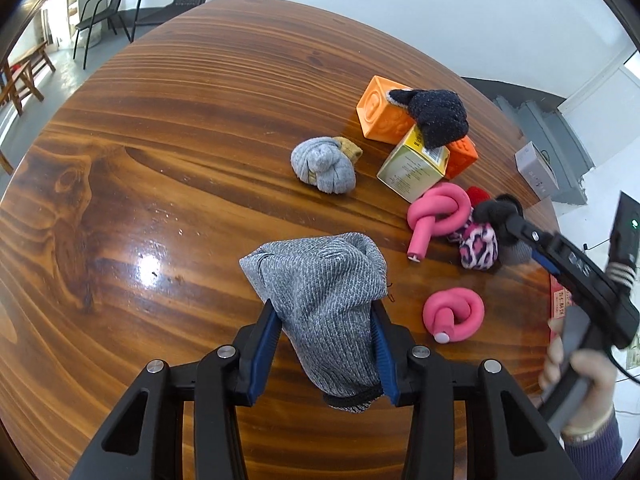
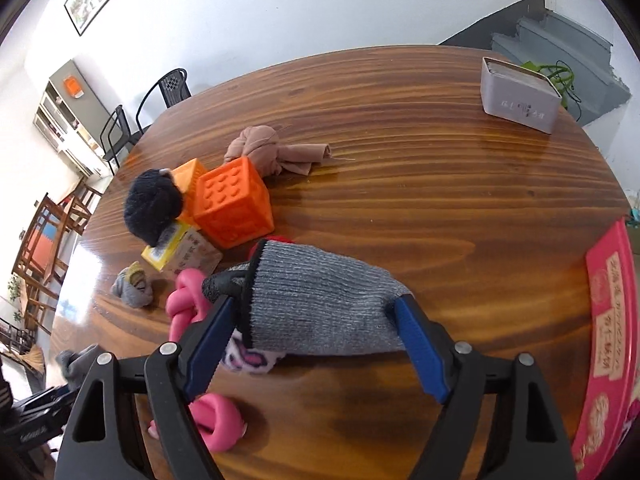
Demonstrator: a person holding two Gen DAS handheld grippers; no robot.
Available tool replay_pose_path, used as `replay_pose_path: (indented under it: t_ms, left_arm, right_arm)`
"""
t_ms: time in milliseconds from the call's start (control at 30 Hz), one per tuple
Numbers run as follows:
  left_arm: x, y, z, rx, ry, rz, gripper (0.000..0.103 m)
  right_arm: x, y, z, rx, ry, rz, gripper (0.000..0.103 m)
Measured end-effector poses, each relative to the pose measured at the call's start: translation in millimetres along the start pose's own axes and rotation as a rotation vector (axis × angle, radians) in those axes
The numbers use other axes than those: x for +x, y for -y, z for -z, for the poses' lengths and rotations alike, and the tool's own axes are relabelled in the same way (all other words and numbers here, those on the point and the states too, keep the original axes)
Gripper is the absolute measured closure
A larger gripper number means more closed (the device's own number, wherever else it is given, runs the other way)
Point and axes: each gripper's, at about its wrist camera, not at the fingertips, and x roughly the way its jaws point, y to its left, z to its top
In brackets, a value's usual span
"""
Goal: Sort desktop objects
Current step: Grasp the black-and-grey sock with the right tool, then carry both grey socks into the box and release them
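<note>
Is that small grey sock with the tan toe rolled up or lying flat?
Rolled up. The grey sock sits on the table as a tight wrapped bundle, tan end tucked at one side.

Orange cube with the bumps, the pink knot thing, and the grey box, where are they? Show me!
orange cube [image 2: 234, 208], right wrist view, on its bumpy front face.
pink knot [image 1: 454, 314], left wrist view, on the coiled top.
grey box [image 2: 518, 106], right wrist view, on its front wall.

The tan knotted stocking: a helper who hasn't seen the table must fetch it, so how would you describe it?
On the wooden table, find the two orange cubes. The tan knotted stocking lies just behind them, touching the nearer one. It is the only beige, thin cloth, with a loose tail trailing sideways.
</note>
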Motion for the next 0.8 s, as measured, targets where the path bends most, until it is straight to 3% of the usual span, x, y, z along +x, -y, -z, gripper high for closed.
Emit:
replay_pose_path:
  t_ms: [133, 233, 333, 433, 467, 500, 800]
  left_arm:
    - [-1.4, 0.0, 2.1, -0.005, -0.009, -0.002, 0.058]
    - [-4.0, 2.2, 3.5, 0.000, -0.004, 0.000, 0.058]
    - [-10.2, 8.5, 5.7, 0.010, 0.010, 0.002, 0.058]
    - [-18.4, 16.1, 7.4, 0.021, 0.029, 0.004, 0.058]
    - [-20.2, 19.0, 7.8, 0.024, 0.035, 0.005, 0.058]
    - [-21.5, 22.1, 8.0, 0.027, 0.040, 0.006, 0.058]
    - [-34.3, 53.3, 23.4, 0.059, 0.067, 0.029, 0.058]
  right_arm:
    - [4.9, 1.3, -6.4, -0.019, -0.020, -0.012, 0.019]
    - [2.6, -1.2, -5.3, -0.055, -0.033, -0.016, 0.039]
    - [-5.0, -5.0, 0.1, -0.084, -0.038, -0.009, 0.051]
    - [-16.0, -5.2, 5.7, -0.089, -0.024, -0.008, 0.068]
    - [-20.3, -4.3, 7.2, -0.085, -0.018, -0.011, 0.078]
    - [-27.2, -2.8, 7.1, -0.080, -0.005, -0.020, 0.099]
    - [-82.8, 24.8, 8.0, -0.038, 0.075, -0.036, 0.101]
